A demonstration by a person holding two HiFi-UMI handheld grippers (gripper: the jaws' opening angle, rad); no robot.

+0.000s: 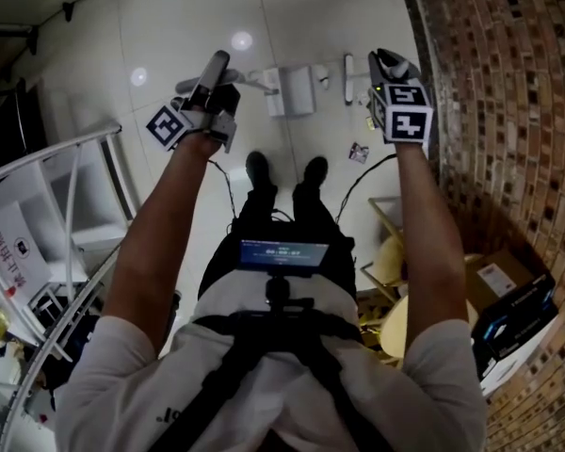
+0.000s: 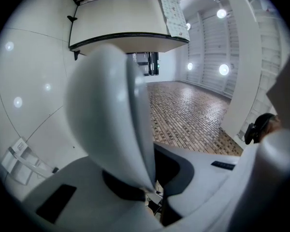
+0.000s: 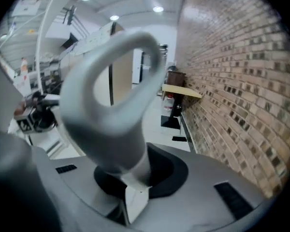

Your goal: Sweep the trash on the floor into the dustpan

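Logging two tools, both occupied. Left gripper (image 1: 210, 90): jaws clamped tight on a pale paddle-shaped handle (image 2: 111, 124), held just left of the white dustpan (image 1: 290, 90), which sits on the floor. Right gripper (image 1: 393, 72): jaws closed on the stem of a grey loop handle (image 3: 106, 144), right of the dustpan. Trash: I see one small wrapper (image 1: 358, 152) lying on the tiles right of the dustpan, apart from it, on its near side.

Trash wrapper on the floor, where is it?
In the head view, the wrapper lies on the floor, right of the person's right shoe, toward the brick wall.
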